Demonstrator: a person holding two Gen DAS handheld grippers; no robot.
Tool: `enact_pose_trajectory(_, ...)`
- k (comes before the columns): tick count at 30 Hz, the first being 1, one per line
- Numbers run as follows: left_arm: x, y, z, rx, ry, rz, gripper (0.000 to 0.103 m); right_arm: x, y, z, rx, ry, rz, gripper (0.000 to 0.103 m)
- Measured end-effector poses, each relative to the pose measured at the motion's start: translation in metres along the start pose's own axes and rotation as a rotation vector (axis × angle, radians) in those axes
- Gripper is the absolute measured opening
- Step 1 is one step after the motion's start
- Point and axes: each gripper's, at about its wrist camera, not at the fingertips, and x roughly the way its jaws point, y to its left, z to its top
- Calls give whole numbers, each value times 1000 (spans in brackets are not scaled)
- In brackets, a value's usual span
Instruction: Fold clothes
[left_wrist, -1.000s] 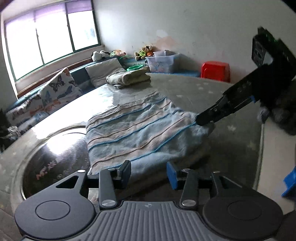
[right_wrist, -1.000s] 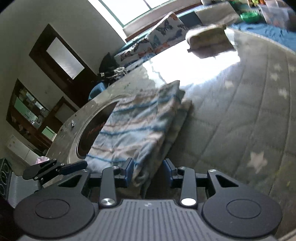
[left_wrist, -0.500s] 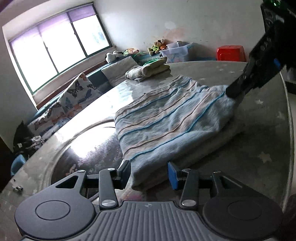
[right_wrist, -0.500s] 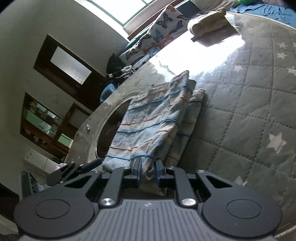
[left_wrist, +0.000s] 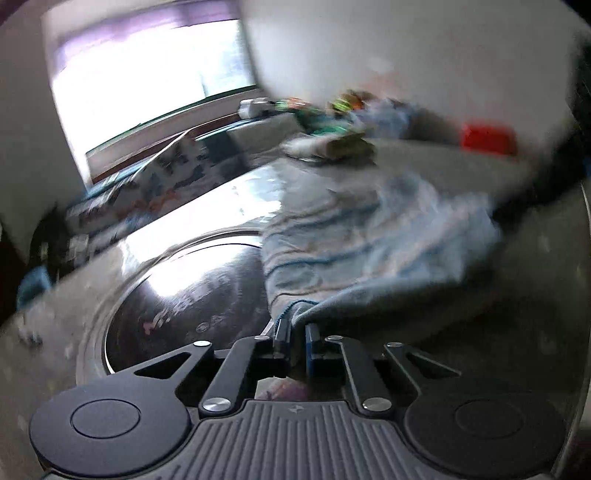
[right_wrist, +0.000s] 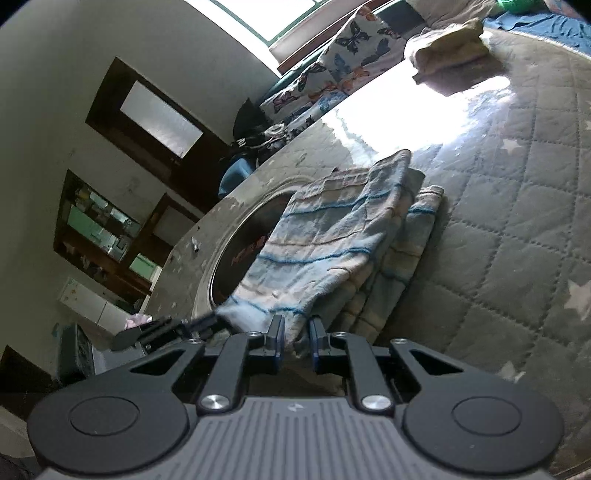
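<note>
**Two grippers pinching near corners of a striped garment on a quilted table**

A soft, fuzzy garment (right_wrist: 332, 254), pale blue w/ thin darker-blue and beige stripes, lies folded in layers on a round table (right_wrist: 517, 206). The table has a grey quilted cover, stitched in diamonds w/ small white stars, and a glossy dark round inset (left_wrist: 184, 295) beside the cloth, partly under it.

The left gripper (left_wrist: 296, 336) has its black jaws nearly together, clenched on a blue-trimmed corner of the garment, fabric bunched between them. The right gripper (right_wrist: 295, 338) grips the near edge of the top layer; a narrow gap between its fingers is filled w/ cloth.

Left wrist view is badly motion-blurred: window (left_wrist: 147, 85), a red blob (left_wrist: 487, 136) and clutter at the far wall are smeared, details unreadable. In the right wrist view the left gripper shows only as a dark blurred bar at the cloth's left corner. A second folded beige bundle (right_wrist: 447, 40) sits at the table's far side, well apart. A butterfly-print cushion (right_wrist: 351, 48) lies beyond the table edge.
</note>
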Motion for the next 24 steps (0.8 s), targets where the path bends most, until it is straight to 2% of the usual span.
enact_pose_trajectory(2, 0, 9, 0, -85, 4, -10, 7, 6, 0, -2, -19, 21, -1, 13)
enact_pose_trajectory(8, 5, 27, -7, -237, 50, -14, 7, 32, -4, -15, -49, 117, -23, 14)
enact_pose_trajectory(13, 6, 36, -7, -293, 68, -19, 7, 33, 5, -19, -136, 131, -39, 16)
enact_pose_trajectory(17, 2, 39, -8, -365, 93, -55, 6, 30, 9, -18, -208, 163, -73, 16)
enact_pose_trajectory(24, -25, 22, -13, -424, 114, -184, 5, 9, 5, -5, -295, 226, -132, 16)
